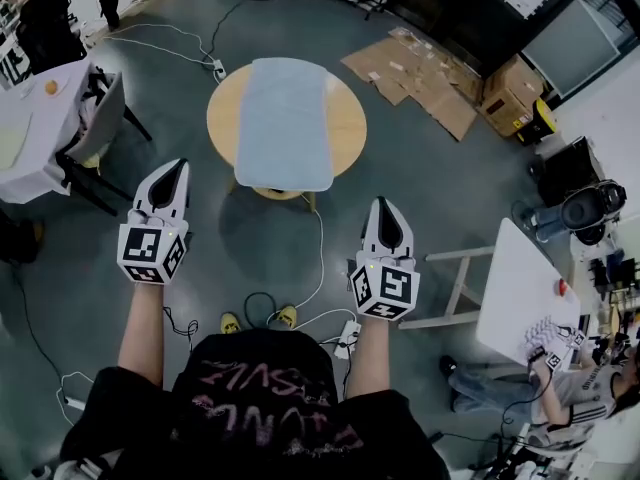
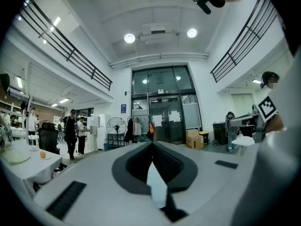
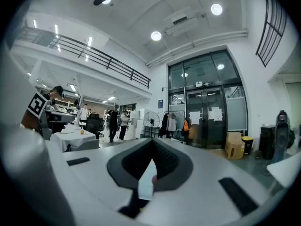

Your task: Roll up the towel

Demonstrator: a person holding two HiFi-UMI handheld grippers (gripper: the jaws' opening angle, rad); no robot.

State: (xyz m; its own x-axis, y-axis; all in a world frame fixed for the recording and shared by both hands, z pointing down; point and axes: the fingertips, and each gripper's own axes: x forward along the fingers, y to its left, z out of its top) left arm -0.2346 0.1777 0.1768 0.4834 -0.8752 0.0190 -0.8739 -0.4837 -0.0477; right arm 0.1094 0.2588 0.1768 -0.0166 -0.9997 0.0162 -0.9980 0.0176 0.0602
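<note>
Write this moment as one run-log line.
towel: flat on table | left gripper: shut, empty | right gripper: shut, empty | rolling: not started

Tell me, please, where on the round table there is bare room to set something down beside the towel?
Two bare crescents of the table: one left of the towel, one right of it, each bordered by the towel's long edge and the table's rim. The middle strip is covered from front to back.
</note>
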